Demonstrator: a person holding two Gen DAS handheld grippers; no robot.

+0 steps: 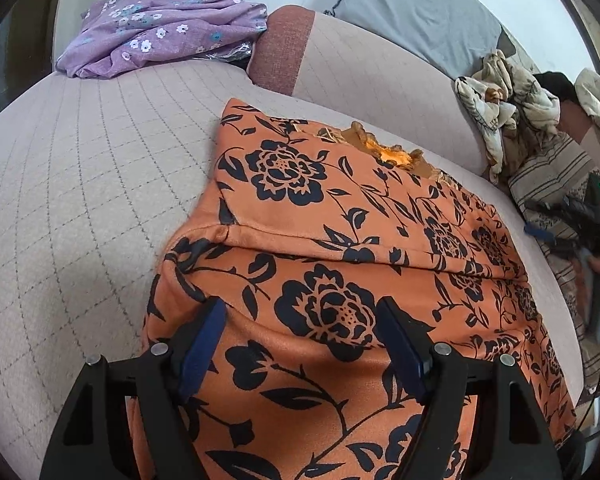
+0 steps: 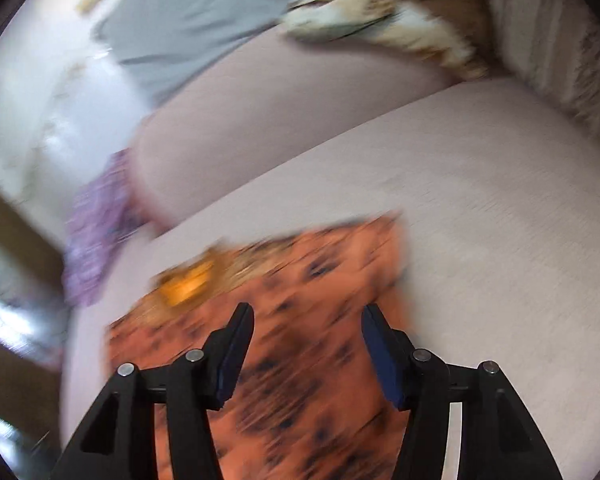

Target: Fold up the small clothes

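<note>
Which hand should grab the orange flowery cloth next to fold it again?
Probably left. The left gripper hangs open, low over the orange cloth. The right gripper is open too, but its view is blurred.

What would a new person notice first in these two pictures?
The orange garment with black flowers catches the eye first: it lies partly folded on the pinkish sofa, right under both open grippers. A purple flowered cloth lies crumpled at the sofa's far left, and a beige patterned heap at the right.
</note>
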